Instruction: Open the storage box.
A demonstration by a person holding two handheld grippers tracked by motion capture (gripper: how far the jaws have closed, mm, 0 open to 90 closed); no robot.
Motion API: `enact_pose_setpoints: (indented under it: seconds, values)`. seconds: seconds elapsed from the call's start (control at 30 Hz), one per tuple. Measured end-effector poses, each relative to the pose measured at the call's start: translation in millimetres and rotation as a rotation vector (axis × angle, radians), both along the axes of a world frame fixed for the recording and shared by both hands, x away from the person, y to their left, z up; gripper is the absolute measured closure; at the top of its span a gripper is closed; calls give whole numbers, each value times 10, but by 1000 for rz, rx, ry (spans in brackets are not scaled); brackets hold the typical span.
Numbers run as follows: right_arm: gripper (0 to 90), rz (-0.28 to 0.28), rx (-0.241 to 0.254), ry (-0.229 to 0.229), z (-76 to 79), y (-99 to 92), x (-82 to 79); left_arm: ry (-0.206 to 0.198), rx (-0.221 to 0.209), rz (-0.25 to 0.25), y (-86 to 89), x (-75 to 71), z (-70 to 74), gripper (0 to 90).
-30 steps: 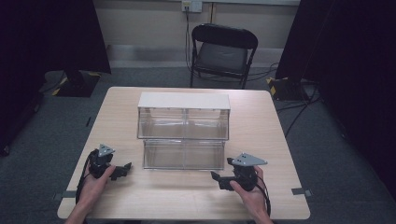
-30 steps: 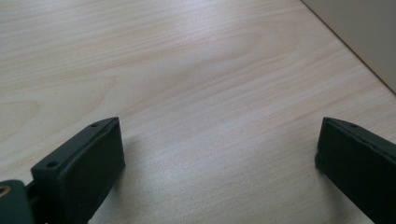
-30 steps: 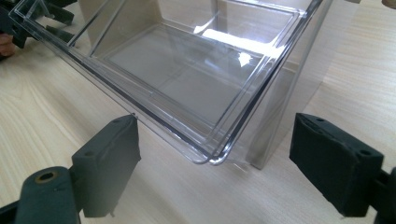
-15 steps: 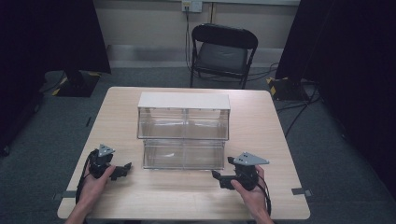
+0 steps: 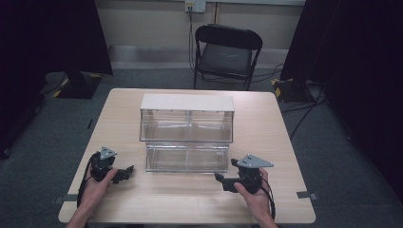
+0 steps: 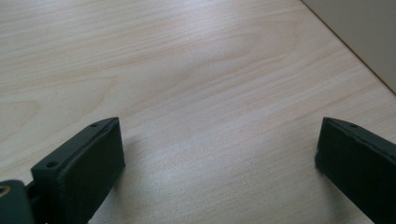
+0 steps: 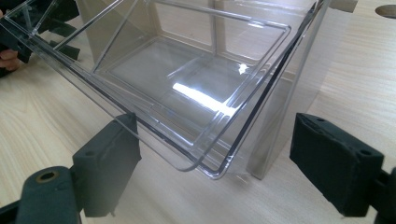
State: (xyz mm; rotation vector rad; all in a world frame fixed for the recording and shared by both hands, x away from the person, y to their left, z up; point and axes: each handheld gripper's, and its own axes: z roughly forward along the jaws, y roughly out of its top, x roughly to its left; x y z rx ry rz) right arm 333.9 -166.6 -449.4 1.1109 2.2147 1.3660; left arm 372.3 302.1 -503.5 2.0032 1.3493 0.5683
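Observation:
A clear plastic two-tier bin organizer (image 5: 187,135) with a white top stands at the middle of the wooden table (image 5: 266,128). Both tiers look empty. My left gripper (image 5: 124,172) rests on the table left of the lower bin, jaws open toward it. In the left gripper view the left gripper (image 6: 219,163) holds nothing, with bare wood between its jaws. My right gripper (image 5: 222,181) sits by the lower bin's front right corner. In the right gripper view the right gripper (image 7: 219,163) is open, and the clear lower bin's (image 7: 187,88) corner reaches between the jaw tips.
A black folding chair (image 5: 227,52) stands beyond the table's far edge. Cables (image 5: 304,111) lie on the grey carpet at the right. Dark curtains flank both sides. Bare table lies in front of the organizer between the person's hands (image 5: 252,197).

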Motion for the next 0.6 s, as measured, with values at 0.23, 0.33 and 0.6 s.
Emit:
enact_pose_setpoints:
  seconds: [0.23,0.33,0.6]
  values:
    - [155,-5,7,-10,10,3,0,1,1,-1,1,0,0,7]
    - [155,-6,11,-5,13,7,4,0,0,0,0,0,0,7]
    - [154,-1,20,-4,26,5,11,0,0,0,0,0,0,7]
